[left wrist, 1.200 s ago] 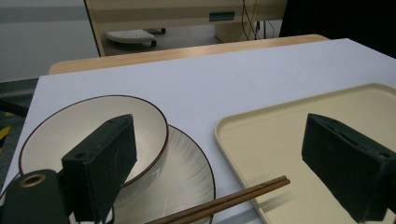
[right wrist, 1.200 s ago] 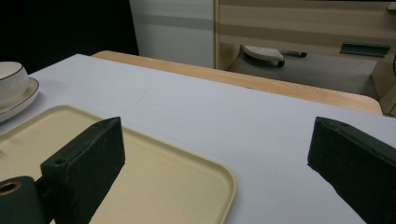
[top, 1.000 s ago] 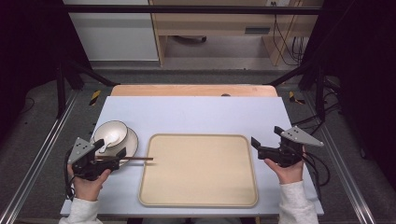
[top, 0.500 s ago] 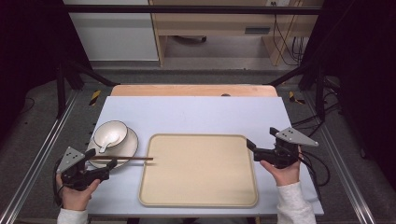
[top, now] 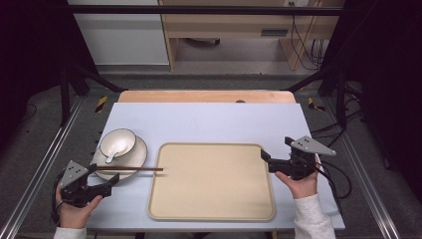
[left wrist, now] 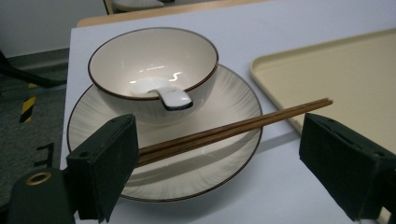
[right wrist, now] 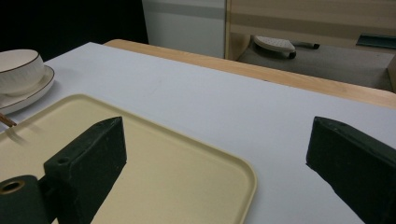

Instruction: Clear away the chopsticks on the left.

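A cream bowl (top: pixel 117 143) with a white spoon (left wrist: pixel 175 98) in it stands on a ribbed plate (top: pixel 140 150) at the table's left. A pair of brown chopsticks (top: pixel 132 169) lies across the plate's near rim, with the tips over the left edge of the beige tray (top: pixel 211 181). My left gripper (top: pixel 103 175) is open, low at the front left, just short of the plate. In the left gripper view the chopsticks (left wrist: pixel 233 130) run between its wide jaws, and their near end is hidden behind the left jaw. My right gripper (top: pixel 266 160) is open at the tray's right edge, holding nothing.
The tray (right wrist: pixel 154 177) is bare and takes up the middle of the white table top (top: pixel 209 122). A wooden strip (top: pixel 206 96) runs along the far edge. Metal rails flank the table, and cables hang at the right.
My left gripper has drawn back toward the front left, away from the plate. The chopsticks stay lying across the plate. My right gripper has edged slightly left toward the tray.
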{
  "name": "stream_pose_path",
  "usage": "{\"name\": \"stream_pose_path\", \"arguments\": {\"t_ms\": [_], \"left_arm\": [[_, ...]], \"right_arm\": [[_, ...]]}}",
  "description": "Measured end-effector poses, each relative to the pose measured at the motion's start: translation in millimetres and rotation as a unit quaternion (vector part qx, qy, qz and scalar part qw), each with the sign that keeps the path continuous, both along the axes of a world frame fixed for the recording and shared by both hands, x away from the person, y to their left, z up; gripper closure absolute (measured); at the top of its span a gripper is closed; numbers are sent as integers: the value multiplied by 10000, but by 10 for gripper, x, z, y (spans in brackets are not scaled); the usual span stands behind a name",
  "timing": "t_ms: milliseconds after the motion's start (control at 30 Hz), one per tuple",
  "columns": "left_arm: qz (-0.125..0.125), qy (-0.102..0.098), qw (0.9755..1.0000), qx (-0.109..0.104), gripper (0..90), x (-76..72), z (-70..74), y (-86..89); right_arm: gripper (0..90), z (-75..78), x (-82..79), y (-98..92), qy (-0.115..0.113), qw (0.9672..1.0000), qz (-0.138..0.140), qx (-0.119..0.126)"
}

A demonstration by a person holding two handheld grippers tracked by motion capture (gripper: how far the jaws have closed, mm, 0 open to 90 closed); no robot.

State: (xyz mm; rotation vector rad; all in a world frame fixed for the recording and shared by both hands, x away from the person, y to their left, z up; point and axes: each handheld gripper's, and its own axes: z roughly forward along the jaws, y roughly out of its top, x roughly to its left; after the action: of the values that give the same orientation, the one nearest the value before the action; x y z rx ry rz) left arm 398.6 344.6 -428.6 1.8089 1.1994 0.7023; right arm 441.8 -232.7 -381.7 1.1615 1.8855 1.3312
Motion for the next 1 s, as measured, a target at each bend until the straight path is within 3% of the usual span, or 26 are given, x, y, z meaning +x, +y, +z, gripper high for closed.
{"name": "stream_pose_path", "arguments": {"t_ms": [100, 500, 667, 1000], "left_arm": [[33, 95, 9998, 169, 137, 77, -64, 25], [14, 323, 9988, 354, 252, 318, -261, 85], [-30, 318, 9978, 579, 266, 343, -297, 42], [-59, 386, 9964, 759, 334, 335, -305, 3]], "right_arm": [[53, -8, 7, 13, 26, 10000, 6, -5], [59, -29, 20, 39, 90, 9999, 38, -33], [60, -30, 21, 46, 121, 9999, 54, -28], [62, -18, 16, 39, 89, 9999, 52, -25]]}}
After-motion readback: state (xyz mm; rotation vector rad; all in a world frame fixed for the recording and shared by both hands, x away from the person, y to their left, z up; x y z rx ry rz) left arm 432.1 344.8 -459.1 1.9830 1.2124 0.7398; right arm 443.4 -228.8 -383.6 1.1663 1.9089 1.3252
